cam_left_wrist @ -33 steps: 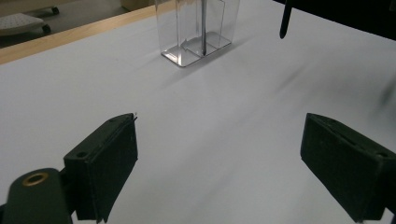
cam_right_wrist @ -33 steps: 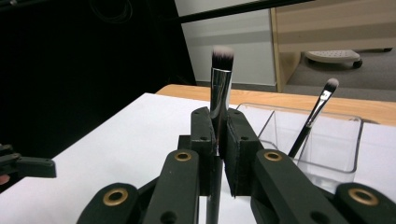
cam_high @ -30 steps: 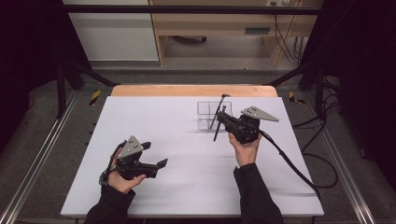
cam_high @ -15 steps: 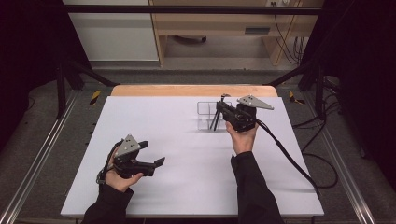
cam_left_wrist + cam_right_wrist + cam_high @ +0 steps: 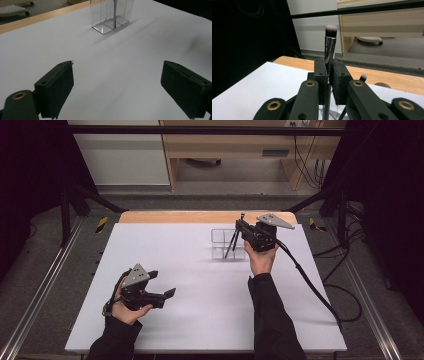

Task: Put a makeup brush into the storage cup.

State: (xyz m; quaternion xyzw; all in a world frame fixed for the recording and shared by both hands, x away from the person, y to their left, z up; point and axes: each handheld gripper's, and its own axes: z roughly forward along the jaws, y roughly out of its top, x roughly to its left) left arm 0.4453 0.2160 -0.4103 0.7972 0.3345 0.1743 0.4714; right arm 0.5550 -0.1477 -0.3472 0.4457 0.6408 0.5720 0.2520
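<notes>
So the right gripper (image 5: 239, 226) sits upper right of centre in the high view, jaws clamped on a makeup brush (image 5: 329, 45). In the right gripper view the brush stands nearly upright in the middle of the frame, silver ferrule pinched between the two black pads, white-tipped bristles on top. In the high view its dark handle slants down and to the left into a clear plastic organizer (image 5: 225, 244), which stands on the white table (image 5: 200, 320) just left of the hand. In the left gripper view the organizer (image 5: 110, 15) is at top centre, and you can see the handle tip down inside one of its compartments, can't tell exactly which one. There's a second small brush tip (image 5: 363, 77) poking up right of the jaws in the right gripper view.

The left gripper (image 5: 160, 285) is way off in the lower left of the high view, jaws spread wide with nothing between them, well apart from the organizer.
</notes>
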